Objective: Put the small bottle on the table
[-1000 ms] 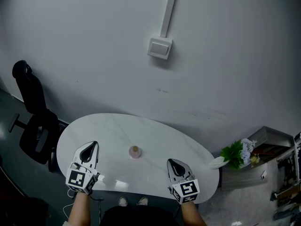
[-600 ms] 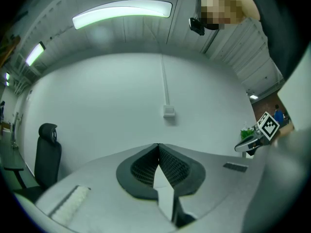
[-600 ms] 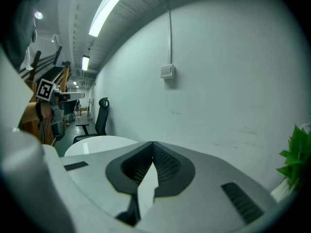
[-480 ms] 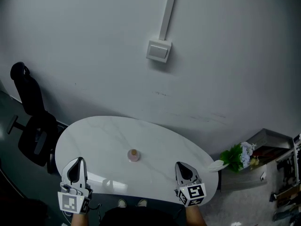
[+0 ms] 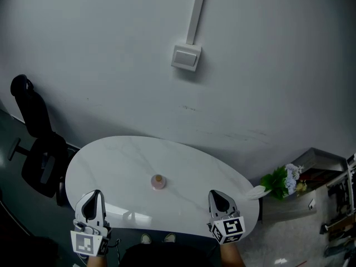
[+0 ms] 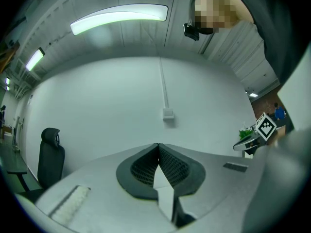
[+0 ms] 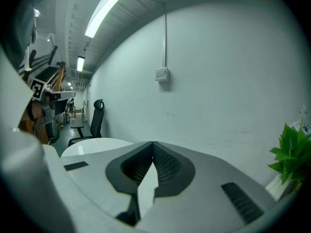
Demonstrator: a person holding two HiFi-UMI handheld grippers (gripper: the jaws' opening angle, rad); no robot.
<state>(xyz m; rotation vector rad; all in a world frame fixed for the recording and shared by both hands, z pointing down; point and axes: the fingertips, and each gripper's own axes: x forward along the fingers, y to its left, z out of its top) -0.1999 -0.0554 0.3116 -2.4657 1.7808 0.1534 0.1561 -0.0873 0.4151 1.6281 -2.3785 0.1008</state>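
A small pink bottle (image 5: 159,181) with a tan cap stands upright in the middle of the white oval table (image 5: 122,157), with neither gripper touching it. My left gripper (image 5: 95,194) hovers at the table's near left edge, well to the bottle's left, jaws closed together and empty. Its tips (image 6: 158,145) point at the bare wall. At the near right edge my right gripper (image 5: 215,194) is also shut with nothing held, and its tips (image 7: 153,142) face the wall too. The bottle shows in neither gripper view.
A black office chair (image 5: 34,143) stands left of the table. A green plant with pale flowers (image 5: 281,181) and a shelf (image 5: 318,166) are at the right. A white object (image 5: 257,192) lies at the table's right end. A switch box (image 5: 186,57) hangs on the wall.
My left gripper has drawn back from over the table to its near left edge. The right gripper has shifted slightly toward the near edge. The bottle has stayed in place.
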